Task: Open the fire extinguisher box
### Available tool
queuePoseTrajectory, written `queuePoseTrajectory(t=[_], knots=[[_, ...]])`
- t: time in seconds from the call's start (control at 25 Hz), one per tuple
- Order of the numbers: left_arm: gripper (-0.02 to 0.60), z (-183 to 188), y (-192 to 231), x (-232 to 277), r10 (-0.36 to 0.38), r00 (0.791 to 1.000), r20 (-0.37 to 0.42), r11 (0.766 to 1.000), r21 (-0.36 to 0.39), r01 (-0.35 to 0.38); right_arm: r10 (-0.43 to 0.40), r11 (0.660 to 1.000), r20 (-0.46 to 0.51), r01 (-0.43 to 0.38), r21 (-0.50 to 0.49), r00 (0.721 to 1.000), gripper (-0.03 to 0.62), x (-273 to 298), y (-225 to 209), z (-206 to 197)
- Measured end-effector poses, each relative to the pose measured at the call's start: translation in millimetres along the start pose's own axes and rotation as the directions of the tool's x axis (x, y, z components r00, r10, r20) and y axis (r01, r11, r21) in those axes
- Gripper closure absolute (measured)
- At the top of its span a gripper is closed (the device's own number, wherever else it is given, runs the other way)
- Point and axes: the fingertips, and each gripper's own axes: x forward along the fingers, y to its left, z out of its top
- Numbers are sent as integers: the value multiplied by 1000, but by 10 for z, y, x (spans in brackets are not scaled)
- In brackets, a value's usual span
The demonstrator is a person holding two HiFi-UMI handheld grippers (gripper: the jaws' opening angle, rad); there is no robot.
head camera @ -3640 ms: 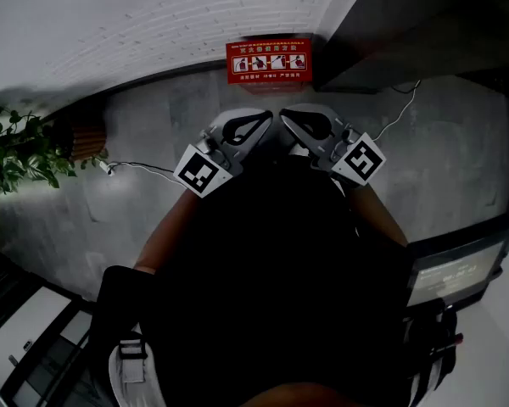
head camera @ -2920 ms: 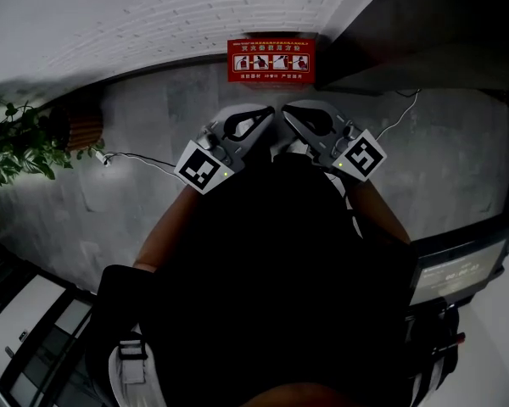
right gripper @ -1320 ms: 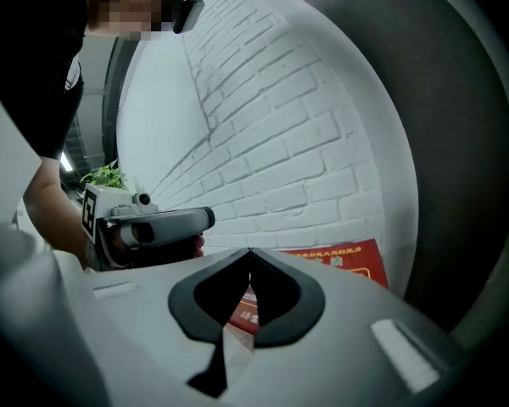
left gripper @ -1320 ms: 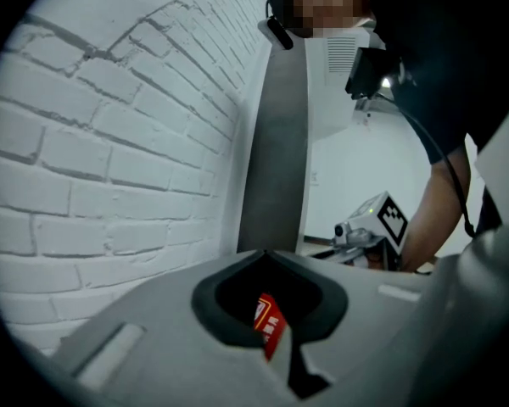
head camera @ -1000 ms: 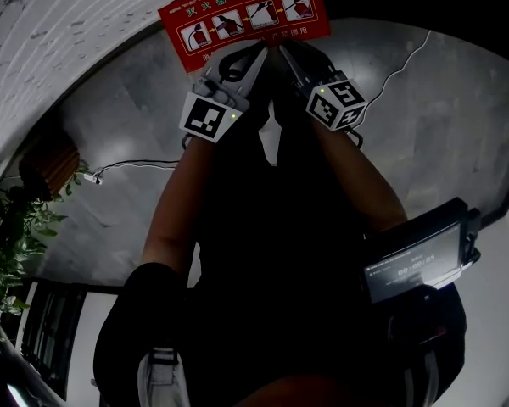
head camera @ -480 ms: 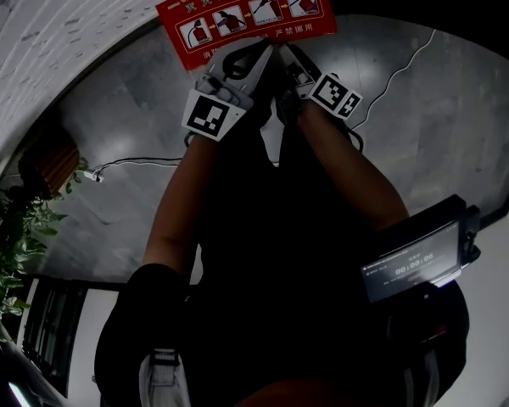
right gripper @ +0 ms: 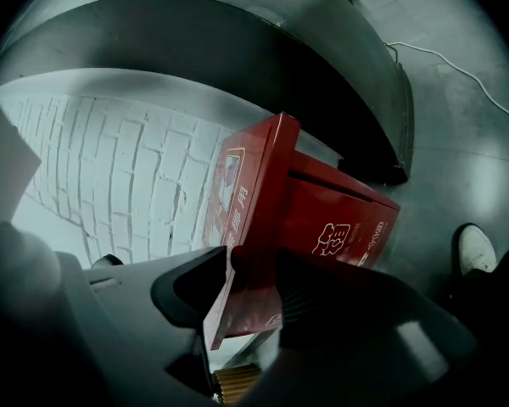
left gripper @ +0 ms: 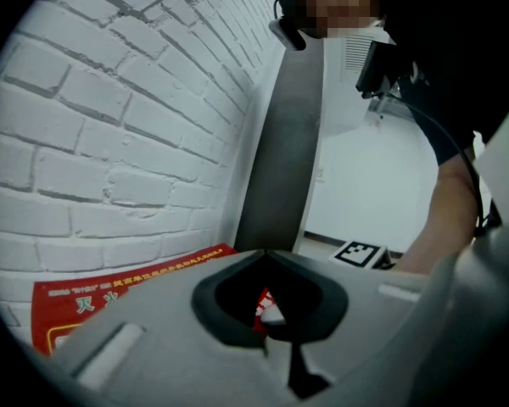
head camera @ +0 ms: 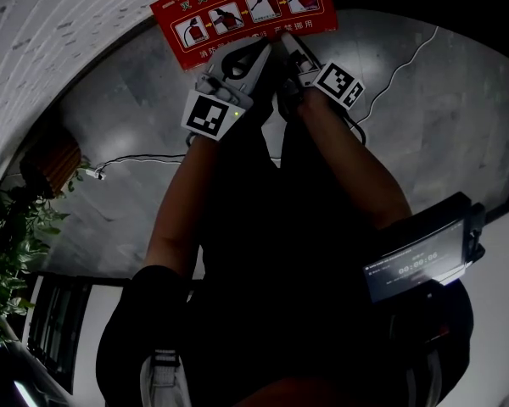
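Note:
The red fire extinguisher box [head camera: 237,11] stands on the floor against the white brick wall, its lid printed with instruction pictures. Both grippers reach its near edge. My left gripper [head camera: 256,53] is shut, tips meeting [left gripper: 267,254], with the red lid [left gripper: 110,291] just beyond and nothing held. My right gripper [head camera: 288,45] is beside it. In the right gripper view its jaws are opening around the lid's thin front edge [right gripper: 237,227], which stands between them without the pads pressing on it. The box body [right gripper: 339,219] lies behind.
White brick wall [head camera: 59,24] behind the box, a dark pillar [left gripper: 284,159] beside it. A white cable [head camera: 407,58] runs over the grey floor on the right, a potted plant [head camera: 17,253] stands left. A screen device [head camera: 420,261] hangs at the person's waist.
The view has closed in on the box. The right gripper has rolled, its marker cube turning, and shifted onto the lid's edge. The left gripper has stayed at the lid.

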Motion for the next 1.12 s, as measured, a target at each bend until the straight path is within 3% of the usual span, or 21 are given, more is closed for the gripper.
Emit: queuePoseTrajectory(t=[0.08, 0.24, 0.76, 0.96, 1.12], knots=[[580, 0, 5, 28, -3, 1000, -2, 1000, 3, 3, 16, 1000, 5, -16, -2, 1000, 452, 22, 37, 27], [580, 15, 18, 48, 0, 1000, 2, 1000, 0, 0, 40, 999, 10, -41, 18, 999, 479, -4, 71, 21], [580, -20, 49, -147, 64, 998, -21, 998, -21, -64, 65, 993, 3, -65, 102, 998, 505, -57, 118, -26], [580, 407, 22, -257, 74, 997, -20, 996, -40, -74, 65, 995, -11, -63, 77, 998, 503, -170, 558, 104], [580, 306, 18, -320, 84, 996, -31, 995, -42, -85, 94, 995, -22, -93, 49, 995, 500, -149, 564, 91]])
